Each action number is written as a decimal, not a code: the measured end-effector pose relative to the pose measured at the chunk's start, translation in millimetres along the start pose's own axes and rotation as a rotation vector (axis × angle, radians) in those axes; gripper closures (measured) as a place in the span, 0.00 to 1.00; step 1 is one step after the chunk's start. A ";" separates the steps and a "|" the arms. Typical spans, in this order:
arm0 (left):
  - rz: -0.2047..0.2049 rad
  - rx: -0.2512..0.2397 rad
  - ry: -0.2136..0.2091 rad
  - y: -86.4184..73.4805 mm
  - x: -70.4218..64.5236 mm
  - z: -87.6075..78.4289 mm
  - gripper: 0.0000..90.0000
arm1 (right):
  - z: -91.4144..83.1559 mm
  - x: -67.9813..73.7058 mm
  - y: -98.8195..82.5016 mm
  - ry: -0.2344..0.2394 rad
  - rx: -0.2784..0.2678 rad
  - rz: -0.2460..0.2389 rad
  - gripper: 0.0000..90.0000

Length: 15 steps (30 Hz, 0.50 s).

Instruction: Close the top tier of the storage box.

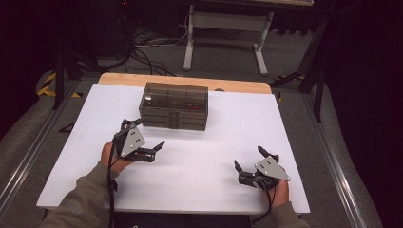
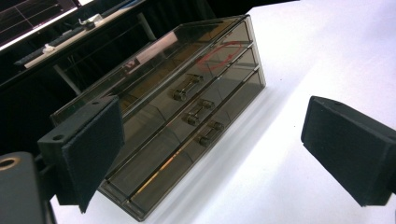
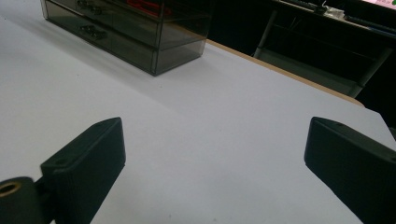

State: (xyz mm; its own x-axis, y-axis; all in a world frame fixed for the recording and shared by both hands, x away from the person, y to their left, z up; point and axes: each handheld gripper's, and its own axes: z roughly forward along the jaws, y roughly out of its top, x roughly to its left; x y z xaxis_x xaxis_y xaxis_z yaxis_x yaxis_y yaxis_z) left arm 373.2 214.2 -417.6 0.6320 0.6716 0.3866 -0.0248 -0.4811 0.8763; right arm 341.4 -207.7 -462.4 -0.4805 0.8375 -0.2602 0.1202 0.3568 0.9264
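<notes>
A: Drawer box [image 1: 174, 105] placement is asked about first: where is it seen relative to the two tools?

B: It is set toward the far middle of the white table surface [image 1: 199, 156], a smoky see-through chest with three drawers stacked one above the other, each fitted with a small handle [image 2: 187, 87]. The left gripper [image 1: 145, 135] is held just near and left of it, apart from it. The right gripper [image 1: 252, 159] is held well apart, at the near right.

A: How wide are the tools spread, and is anything held?

B: The left gripper's jaws are spread wide, and the box front is framed between them in the left gripper view; nothing is clasped or touched. The right gripper's jaws are likewise spread wide over bare white surface, with nothing between them. Something red [image 3: 149, 7] is seen inside the upper part of the box.
</notes>
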 end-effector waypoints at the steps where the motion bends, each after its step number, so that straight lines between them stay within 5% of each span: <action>1: 0.000 0.000 0.001 -0.4 0.0 -0.9 0.08 | 0.0 0.1 0.0 0.001 0.001 0.001 0.07; 15: 0.007 0.017 0.014 -7.8 0.4 -12.5 0.07 | 0.4 0.5 -0.1 0.002 0.004 -0.002 0.07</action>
State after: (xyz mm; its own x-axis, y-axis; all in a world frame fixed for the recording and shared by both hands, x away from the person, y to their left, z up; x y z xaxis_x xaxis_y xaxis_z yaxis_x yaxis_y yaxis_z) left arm 363.9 225.2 -420.7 0.6212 0.6758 0.3967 -0.0159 -0.4952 0.8686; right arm 341.5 -207.1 -462.8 -0.4829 0.8356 -0.2618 0.1227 0.3606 0.9246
